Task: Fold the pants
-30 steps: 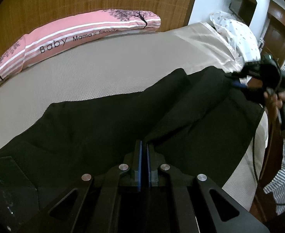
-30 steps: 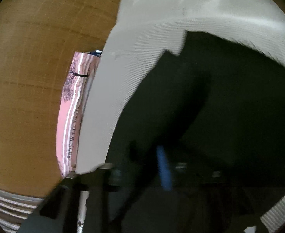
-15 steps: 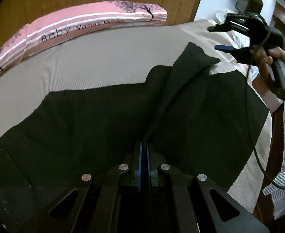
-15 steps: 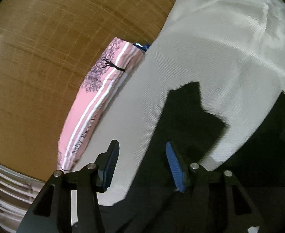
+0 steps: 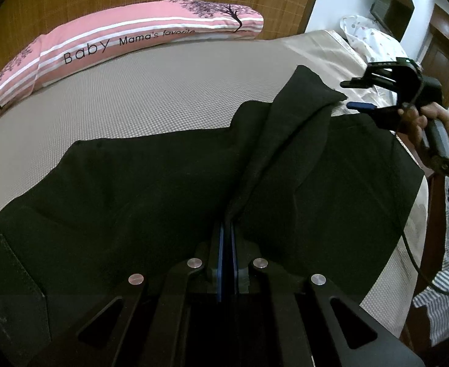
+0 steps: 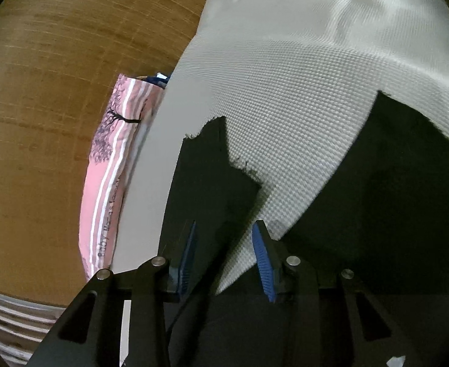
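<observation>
The left gripper [image 5: 226, 244] pinches the black pants [image 5: 151, 183] on the bed [image 5: 163, 91]; beside their raised corner, the right gripper [image 6: 226, 247] has its jaws spread.

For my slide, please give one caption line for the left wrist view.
Left gripper shut on black pants spread over the beige woven bed mat; right gripper open beside the raised cloth corner.

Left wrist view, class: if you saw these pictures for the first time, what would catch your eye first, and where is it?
The black pants spread across the grey bed mat dominate, with a ridge of fabric running from the shut left tool up to a raised corner. Behind them, a pink striped pillow printed "Baby" lies along the wooden headboard. At right, the open right tool hovers beside that corner.
</observation>
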A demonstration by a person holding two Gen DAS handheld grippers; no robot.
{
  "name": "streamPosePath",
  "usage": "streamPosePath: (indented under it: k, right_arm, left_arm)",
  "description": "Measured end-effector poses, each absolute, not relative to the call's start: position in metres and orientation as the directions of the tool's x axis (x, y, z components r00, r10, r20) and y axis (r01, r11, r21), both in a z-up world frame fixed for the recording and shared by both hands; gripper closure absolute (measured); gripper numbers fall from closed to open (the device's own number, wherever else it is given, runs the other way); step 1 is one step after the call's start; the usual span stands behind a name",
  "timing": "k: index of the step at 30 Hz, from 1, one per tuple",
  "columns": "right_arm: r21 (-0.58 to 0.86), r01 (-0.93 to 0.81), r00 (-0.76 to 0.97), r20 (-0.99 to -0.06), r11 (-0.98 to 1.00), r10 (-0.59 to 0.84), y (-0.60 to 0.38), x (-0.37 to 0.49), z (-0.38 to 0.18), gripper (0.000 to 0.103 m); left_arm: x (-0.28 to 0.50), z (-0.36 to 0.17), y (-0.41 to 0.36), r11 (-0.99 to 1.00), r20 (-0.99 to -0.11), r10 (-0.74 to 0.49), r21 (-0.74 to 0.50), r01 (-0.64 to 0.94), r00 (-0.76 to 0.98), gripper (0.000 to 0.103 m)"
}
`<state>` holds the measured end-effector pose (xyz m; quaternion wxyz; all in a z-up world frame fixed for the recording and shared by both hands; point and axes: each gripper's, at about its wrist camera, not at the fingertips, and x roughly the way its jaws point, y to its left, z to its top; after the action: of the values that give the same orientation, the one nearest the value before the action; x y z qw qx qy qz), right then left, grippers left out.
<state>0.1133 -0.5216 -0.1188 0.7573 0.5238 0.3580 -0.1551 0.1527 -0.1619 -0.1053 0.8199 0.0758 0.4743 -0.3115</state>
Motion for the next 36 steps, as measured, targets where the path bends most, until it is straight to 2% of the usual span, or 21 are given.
streamPosePath:
  k: [2, 5, 7, 9, 19, 24, 30, 36]
  right_arm:
    - [0.681, 0.616, 0.695, -0.707, 0.397, 0.134, -0.525, 0.121, -0.121, 0.069]
    - [0.679, 0.62, 0.692, -0.709, 0.393, 0.134, -0.529, 0.129, -0.123, 0.079]
    - [0.68, 0.616, 0.696, -0.706, 0.397, 0.131, -0.531, 0.132, -0.12, 0.093]
    - [0.682, 0.609, 0.703, -0.701, 0.405, 0.124, -0.532, 0.133, -0.116, 0.096]
    - [0.729, 0.509, 0.784, -0.612, 0.457, 0.104, -0.534, 0.124, -0.053, 0.099]
    - [0.729, 0.494, 0.81, -0.584, 0.474, 0.054, -0.541, 0.092, -0.018, 0.099]
    - [0.704, 0.537, 0.804, -0.593, 0.465, -0.03, -0.551, 0.023, -0.002, 0.099]
    - [0.653, 0.636, 0.742, -0.664, 0.411, -0.092, -0.559, -0.047, -0.029, 0.099]
  left_arm:
    - [0.152, -0.105, -0.163, 0.795, -0.826, -0.435, -0.167, 0.583, 0.358, 0.099]
    - [0.152, -0.105, -0.163, 0.796, -0.828, -0.432, -0.163, 0.583, 0.359, 0.099]
    - [0.152, -0.104, -0.163, 0.798, -0.829, -0.43, -0.163, 0.581, 0.357, 0.099]
    - [0.152, -0.103, -0.163, 0.798, -0.831, -0.426, -0.159, 0.581, 0.358, 0.099]
    - [0.142, -0.081, -0.174, 0.778, -0.817, -0.429, -0.117, 0.617, 0.386, 0.099]
    - [0.124, -0.059, -0.189, 0.736, -0.788, -0.441, -0.045, 0.675, 0.429, 0.099]
    - [0.101, -0.06, -0.206, 0.668, -0.787, -0.453, 0.013, 0.744, 0.42, 0.098]
    - [0.081, -0.082, -0.219, 0.613, -0.814, -0.437, 0.041, 0.789, 0.382, 0.098]
